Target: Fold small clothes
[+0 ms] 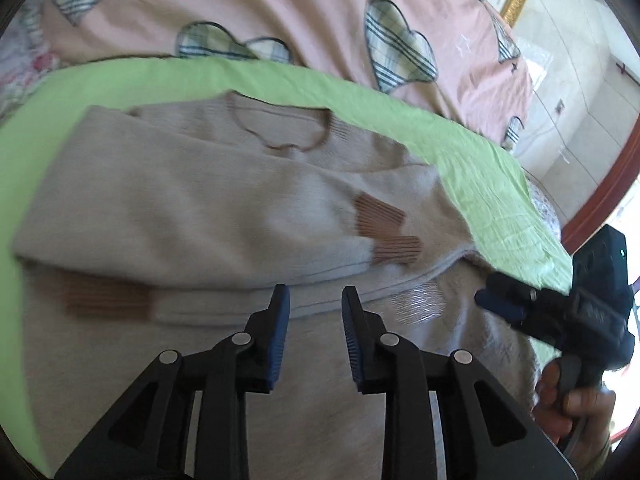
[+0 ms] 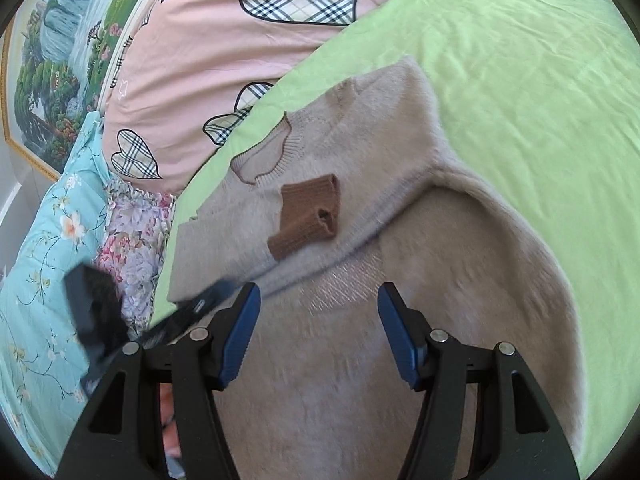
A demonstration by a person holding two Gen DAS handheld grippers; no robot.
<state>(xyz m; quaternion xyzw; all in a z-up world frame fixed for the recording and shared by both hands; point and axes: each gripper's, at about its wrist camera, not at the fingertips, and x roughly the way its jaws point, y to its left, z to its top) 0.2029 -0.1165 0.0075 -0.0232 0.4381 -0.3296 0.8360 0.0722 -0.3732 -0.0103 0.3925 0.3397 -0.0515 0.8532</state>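
Note:
A beige knit sweater [image 1: 192, 208] with brown ribbed cuffs [image 1: 380, 216] and a brown-edged neckline lies on a green sheet [image 1: 360, 92], both sleeves folded across its chest. It also shows in the right wrist view [image 2: 400, 208], with its cuffs [image 2: 308, 208] near the collar. My left gripper [image 1: 315, 300] is open and empty just above the sweater's lower body. My right gripper [image 2: 318, 300] is open and empty over the lower body too. The right gripper shows at the right of the left wrist view [image 1: 504, 304], and the left gripper is blurred at the left of the right wrist view [image 2: 208, 300].
A pink quilt with plaid hearts [image 1: 280, 4] lies beyond the green sheet. A turquoise floral cover [image 2: 44, 248] and a flowered cloth [image 2: 132, 240] lie at the left. A gold-framed landscape picture [image 2: 52, 60] hangs on the wall. A wooden bed edge [image 1: 600, 200] runs at the right.

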